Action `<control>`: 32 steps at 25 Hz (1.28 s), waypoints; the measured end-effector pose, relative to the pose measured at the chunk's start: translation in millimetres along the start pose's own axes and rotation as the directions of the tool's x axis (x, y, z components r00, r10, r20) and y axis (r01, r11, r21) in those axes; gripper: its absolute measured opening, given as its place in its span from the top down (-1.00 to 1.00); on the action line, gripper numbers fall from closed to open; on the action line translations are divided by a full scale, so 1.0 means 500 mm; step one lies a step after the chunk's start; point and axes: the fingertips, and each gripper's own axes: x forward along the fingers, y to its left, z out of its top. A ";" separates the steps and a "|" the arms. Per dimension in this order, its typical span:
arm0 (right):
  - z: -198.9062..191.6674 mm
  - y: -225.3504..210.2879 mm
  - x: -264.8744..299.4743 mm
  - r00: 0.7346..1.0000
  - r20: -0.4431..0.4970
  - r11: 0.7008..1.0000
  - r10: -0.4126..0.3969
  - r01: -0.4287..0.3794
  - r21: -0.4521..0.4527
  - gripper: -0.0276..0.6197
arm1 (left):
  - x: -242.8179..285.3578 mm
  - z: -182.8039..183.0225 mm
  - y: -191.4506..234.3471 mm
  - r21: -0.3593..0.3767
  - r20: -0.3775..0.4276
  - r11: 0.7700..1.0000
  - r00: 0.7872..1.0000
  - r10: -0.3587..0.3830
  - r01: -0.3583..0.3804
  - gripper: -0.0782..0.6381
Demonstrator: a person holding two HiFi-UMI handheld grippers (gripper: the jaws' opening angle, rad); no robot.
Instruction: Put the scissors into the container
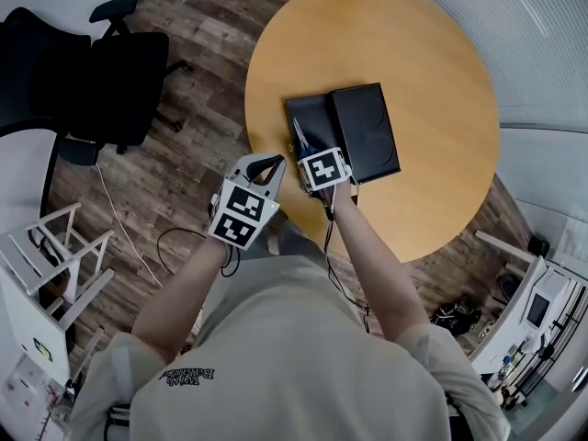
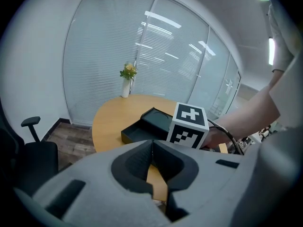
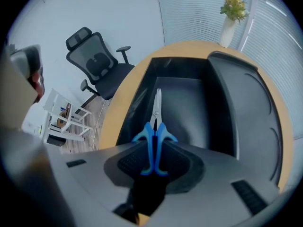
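The scissors (image 3: 154, 136) have blue handles and silver blades. My right gripper (image 3: 154, 144) is shut on the handles, and the blades point forward over the open black container (image 3: 189, 103). In the head view the blades (image 1: 299, 137) hang over the container's tray (image 1: 312, 118) on the round wooden table (image 1: 432, 81), ahead of the right gripper (image 1: 312, 159). The container's lid (image 1: 366, 131) lies beside the tray on the right. My left gripper (image 1: 273, 161) hovers at the table's near edge, left of the right one. Its jaws (image 2: 152, 145) are shut on nothing.
A white vase with flowers (image 2: 127, 82) stands at the table's far edge. A black office chair (image 1: 101, 81) sits on the wood floor to the left. Nearer to me on the left are a white rack (image 1: 46, 255) and a loose cable (image 1: 165, 246).
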 end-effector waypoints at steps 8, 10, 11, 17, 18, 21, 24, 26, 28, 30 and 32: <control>0.020 -0.010 -0.038 0.995 0.102 1.000 -0.012 0.009 0.029 0.61 | -0.009 0.012 0.007 -0.030 0.020 0.999 1.000 0.016 -0.016 0.72; 0.039 -0.008 -0.070 0.984 0.176 1.000 0.002 -0.007 0.029 0.61 | -0.013 0.028 0.011 -0.028 0.036 0.999 0.999 0.028 -0.027 0.72; 0.052 -0.006 -0.091 0.974 0.225 0.999 0.012 -0.019 0.028 0.61 | -0.017 0.038 0.011 -0.027 0.044 0.999 0.999 0.032 -0.031 0.72; 0.121 -0.008 -0.251 0.871 0.491 1.000 0.019 -0.026 0.006 0.64 | -0.056 0.123 0.007 0.000 0.128 0.998 0.990 0.057 -0.058 0.72; 0.129 -0.010 -0.280 0.852 0.523 0.999 0.021 -0.032 0.011 0.67 | -0.063 0.140 0.004 0.006 0.143 0.998 0.988 0.060 -0.062 0.72; 0.156 -0.008 -0.376 0.782 0.622 0.996 0.044 -0.080 0.031 0.75 | -0.087 0.192 -0.006 0.026 0.189 0.997 0.980 0.066 -0.072 0.72; 0.180 -0.001 -0.476 0.705 0.708 0.998 0.044 -0.070 0.007 0.78 | -0.121 0.244 -0.015 0.047 0.244 0.995 0.967 0.075 -0.089 0.72; 0.191 0.003 -0.538 0.654 0.755 0.999 0.040 -0.037 -0.020 0.78 | -0.146 0.281 -0.023 0.064 0.283 0.993 0.956 0.080 -0.103 0.72; 0.198 0.008 -0.600 0.598 0.801 0.999 0.035 0.000 -0.044 0.79 | -0.173 0.317 -0.037 0.087 0.322 0.990 0.943 0.081 -0.114 0.72; 0.201 0.014 -0.664 0.528 0.849 0.997 0.031 0.038 -0.060 0.80 | -0.203 0.353 -0.056 0.114 0.365 0.986 0.928 0.075 -0.125 0.72; 0.199 0.023 -0.729 0.455 0.890 0.994 0.026 0.081 -0.070 0.80 | -0.236 0.387 -0.077 0.150 0.411 0.978 0.909 0.072 -0.145 0.72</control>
